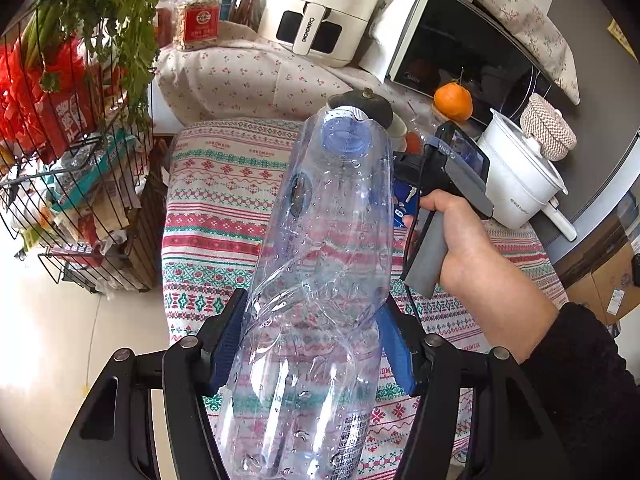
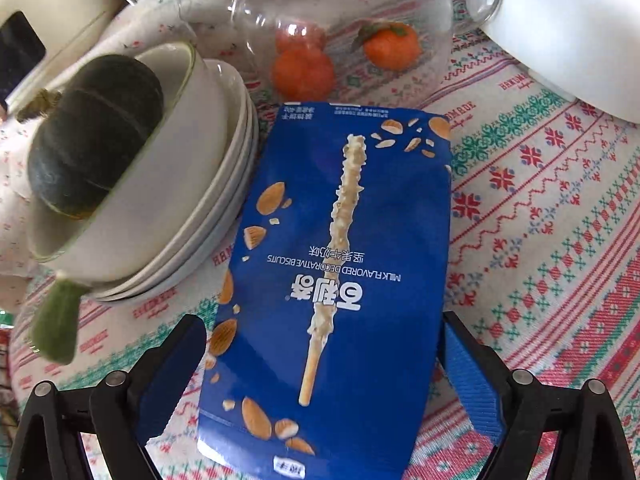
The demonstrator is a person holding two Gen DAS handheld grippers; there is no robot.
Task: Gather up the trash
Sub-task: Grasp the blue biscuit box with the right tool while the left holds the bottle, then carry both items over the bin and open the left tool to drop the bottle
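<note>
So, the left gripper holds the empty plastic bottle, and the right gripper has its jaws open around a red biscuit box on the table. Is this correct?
Not quite: the biscuit box is blue, not red, as the right wrist view shows. The rest holds: the left gripper grips the empty plastic bottle, and the right gripper has its jaws open around the box on the table.

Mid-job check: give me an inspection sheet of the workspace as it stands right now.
Surface: table under patterned cloth.
Job's things: crushed clear plastic bottle in left claw; blue biscuit packet flat on the cloth.
Clutter: stacked bowls with dark squash, oranges, white pot.
Grippers: left claw shut on bottle; right claw open, straddling packet.
Cables: thin black cable below right handle.
Surroundings: wire rack, air fryer, microwave.
</note>
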